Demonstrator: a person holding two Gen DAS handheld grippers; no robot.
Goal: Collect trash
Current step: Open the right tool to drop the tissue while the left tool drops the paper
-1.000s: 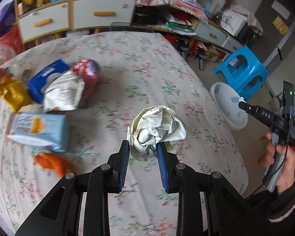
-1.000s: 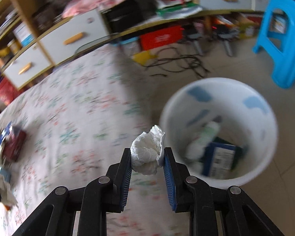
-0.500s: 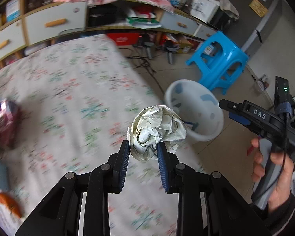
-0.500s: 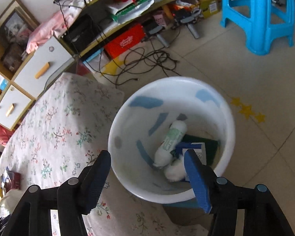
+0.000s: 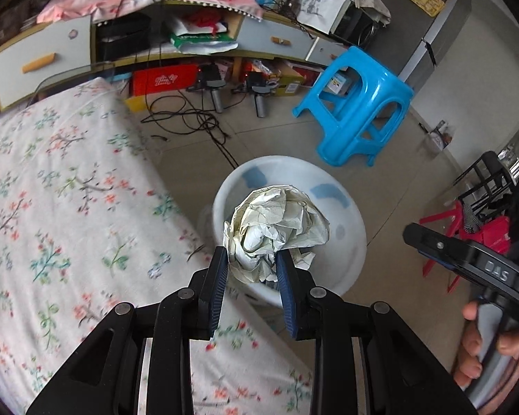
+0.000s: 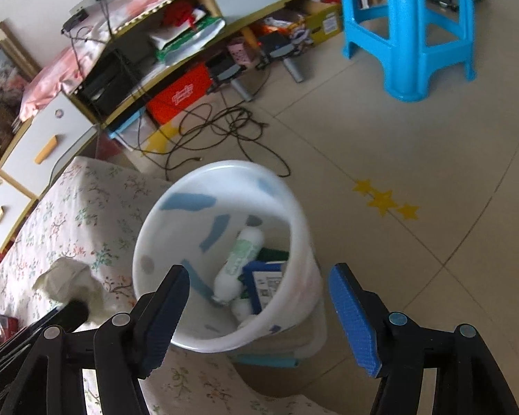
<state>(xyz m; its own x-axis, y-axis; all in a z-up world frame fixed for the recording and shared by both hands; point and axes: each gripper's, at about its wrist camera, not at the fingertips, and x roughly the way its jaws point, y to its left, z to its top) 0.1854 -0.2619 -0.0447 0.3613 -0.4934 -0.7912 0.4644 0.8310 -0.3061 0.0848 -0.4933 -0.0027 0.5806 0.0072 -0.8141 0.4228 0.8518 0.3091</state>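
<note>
Left gripper: my left gripper (image 5: 252, 273) is pinching a crumpled paper ball (image 5: 276, 231) between its blue pads, low on the wad, so most of it bulges out above the fingertips.
Where the paper is: I see it hanging in front of the white bin (image 5: 349, 221), over the near part of the opening — beyond the edge of the flowered tablecloth (image 5: 62, 207).
Right gripper: my right gripper (image 6: 259, 307) has its jaws opening, already spread wide; nothing sits between the pads, and I look straight past them into the bin (image 6: 294, 214).
Bin contents: a white tube with green print (image 6: 240, 263), a blue-edged packet with a printed label (image 6: 264, 283), and a small white wad (image 6: 242, 309) at the bottom beside them.
Bin position: it stands on the tiled floor, tight against the side of the cloth-covered table.
Cross view, left: from the left camera I see the right tool's black body (image 5: 467, 263) at the right edge, with a hand (image 5: 484, 349) wrapped round its grey handle.
Cross view, right: from the right camera the paper ball (image 6: 65, 280) shows at the lower left, over the cloth just beside the bin's rim.
Surroundings: a blue plastic stool (image 5: 360, 103) stands on the floor beyond the bin, with black cables (image 6: 218, 128) trailing in front of a low shelf unit — well apart from both grippers.
</note>
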